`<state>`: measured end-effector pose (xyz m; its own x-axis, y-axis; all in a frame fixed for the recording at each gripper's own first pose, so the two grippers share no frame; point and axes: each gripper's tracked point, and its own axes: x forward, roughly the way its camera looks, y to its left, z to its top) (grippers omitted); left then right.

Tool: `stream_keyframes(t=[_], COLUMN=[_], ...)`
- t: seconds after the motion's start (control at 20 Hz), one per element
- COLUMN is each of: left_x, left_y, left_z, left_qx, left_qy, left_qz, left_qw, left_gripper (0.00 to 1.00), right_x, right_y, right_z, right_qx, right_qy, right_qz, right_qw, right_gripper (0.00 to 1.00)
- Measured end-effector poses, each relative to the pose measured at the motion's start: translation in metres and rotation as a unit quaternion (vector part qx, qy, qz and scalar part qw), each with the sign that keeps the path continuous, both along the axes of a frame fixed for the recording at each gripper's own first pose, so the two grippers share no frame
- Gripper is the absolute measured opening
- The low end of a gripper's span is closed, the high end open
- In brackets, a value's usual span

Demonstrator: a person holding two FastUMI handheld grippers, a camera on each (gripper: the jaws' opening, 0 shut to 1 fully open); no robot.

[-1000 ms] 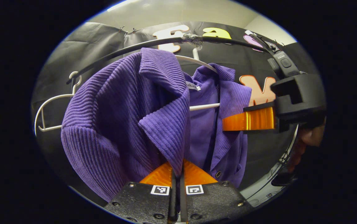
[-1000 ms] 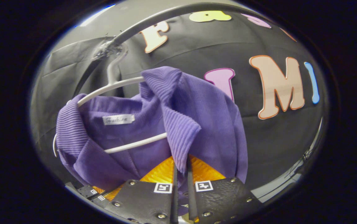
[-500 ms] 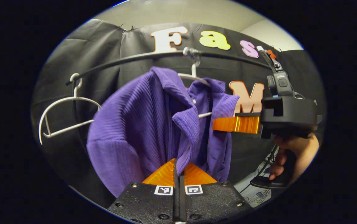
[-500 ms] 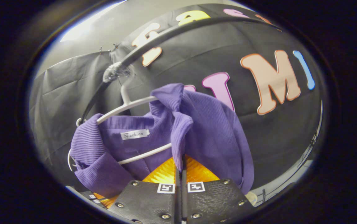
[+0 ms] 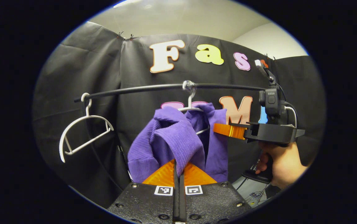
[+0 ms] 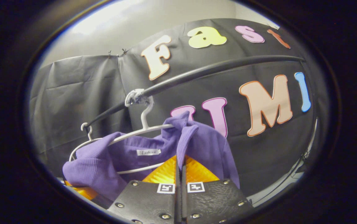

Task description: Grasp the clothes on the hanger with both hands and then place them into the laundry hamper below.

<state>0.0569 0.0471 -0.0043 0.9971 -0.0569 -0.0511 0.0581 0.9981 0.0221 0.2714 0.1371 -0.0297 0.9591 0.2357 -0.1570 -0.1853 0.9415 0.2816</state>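
The purple top [image 5: 178,146] hangs on the white hanger [image 6: 147,132] under the black rail [image 5: 166,87], right in front of both grippers. The left gripper [image 5: 178,169] and right gripper [image 6: 180,169] each pinch its collar. The hamper lies below.

In my left gripper view, the purple ribbed knit garment [image 5: 178,144] covers most of the white wire hanger [image 5: 194,109] it hangs on, and its lower part drops behind my own fingers. My right gripper [image 5: 225,130] buries its fingertips in the cloth. In my right gripper view the garment's white label [image 6: 148,152] is too small to read.
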Motion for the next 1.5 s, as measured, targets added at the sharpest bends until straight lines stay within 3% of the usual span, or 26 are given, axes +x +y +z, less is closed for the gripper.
stream_keyframes(t=[0.2, 0.45, 0.6, 0.75, 1.05, 1.3, 1.5], left_x=[-0.008, 0.005, 0.022, 0.041, 0.086, 0.108, 0.129], left_y=[0.037, 0.099, 0.118, 0.142, 0.158, 0.186, 0.203], left_z=[0.031, 0.047, 0.054, 0.069, 0.081, 0.098, 0.077], left_qx=[0.003, 0.005, -0.008, 0.034, 0.061, 0.144, 0.123], left_qy=[-0.003, 0.002, -0.002, -0.037, -0.059, -0.092, -0.069], left_qz=[0.024, 0.063, 0.047, 0.058, 0.043, 0.060, 0.069], left_qw=[1.000, 0.998, 0.999, 0.997, 0.995, 0.983, 0.988], left_gripper=[0.00, 0.00, 0.00, 0.00, 0.01, 0.00, 0.00], right_x=[0.004, 0.018, 0.030, 0.042, 0.073, 0.099, 0.120], right_y=[-0.015, -0.050, -0.057, -0.062, -0.070, -0.083, -0.091], right_z=[0.015, 0.036, 0.035, 0.035, 0.033, 0.025, 0.015], right_qx=[-0.017, -0.022, -0.016, -0.013, -0.024, -0.027, -0.038], right_qy=[-0.014, -0.046, -0.043, -0.049, -0.055, -0.056, -0.060], right_qz=[-0.018, -0.082, -0.089, -0.097, -0.112, -0.126, -0.137], right_qw=[1.000, 0.995, 0.995, 0.994, 0.992, 0.990, 0.988], right_gripper=[0.00, 0.00, 0.00, 0.00, 0.00, 0.00, 0.00])
